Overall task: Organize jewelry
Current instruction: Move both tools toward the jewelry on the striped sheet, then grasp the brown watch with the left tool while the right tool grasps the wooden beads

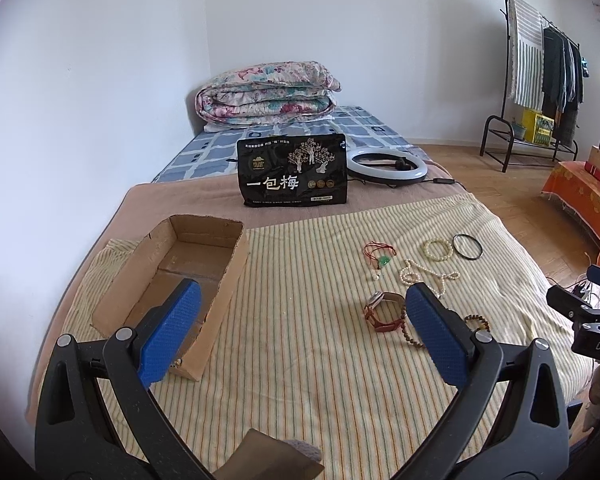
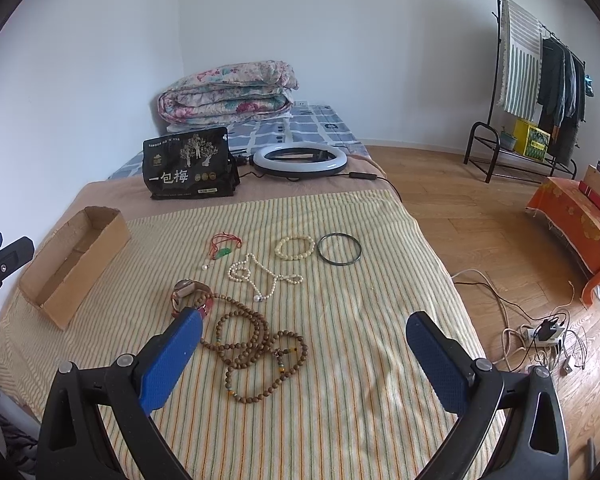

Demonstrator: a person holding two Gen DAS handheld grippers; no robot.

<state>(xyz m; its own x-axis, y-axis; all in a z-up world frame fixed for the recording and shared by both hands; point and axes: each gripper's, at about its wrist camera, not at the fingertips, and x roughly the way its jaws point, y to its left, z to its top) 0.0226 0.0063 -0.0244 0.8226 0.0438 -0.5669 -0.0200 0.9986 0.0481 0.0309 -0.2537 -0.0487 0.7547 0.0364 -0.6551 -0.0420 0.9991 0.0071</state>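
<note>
Two wrist views over a bed covered by a striped cloth (image 2: 340, 360).

Left gripper (image 1: 300, 332): jaws spread wide, nothing between the blue pads (image 1: 168, 332). Its left finger overlaps the box (image 1: 224, 280) in this view and its right finger overlaps the watch area; contact with either cannot be told.

Right gripper (image 2: 304, 364): jaws likewise wide apart and holding nothing, poised above the near part of the cloth, with the wooden beads (image 2: 256, 344) showing between its fingers.

Box: open-topped cardboard, at the left side of the cloth. No jewelry can be made out in the part of its interior that shows.

Jewelry: 6 pieces lie on the cloth, right of the box and well apart from it.
- Wooden beads: a long brown strand in loose loops, nearest the right gripper.
- Watch (image 2: 190, 294): red-brown strap, touching the far left end of the beads.
- Pearl necklace (image 2: 256, 276): white, loosely coiled, beyond the beads.
- Red cord (image 2: 224, 246): carries a green pendant, left of the pearls.
- Cream bracelet (image 2: 295, 247): beaded ring, far side.
- Dark bangle (image 2: 339, 255): thin ring, just right of the cream bracelet.

Background: a black bag (image 2: 188, 170) stands upright beyond the cloth, a ring light (image 2: 300, 160) lies to its right, a folded quilt (image 2: 228, 94) rests at the head of the bed, and a clothes rack (image 2: 540, 92) stands by the far wall.
</note>
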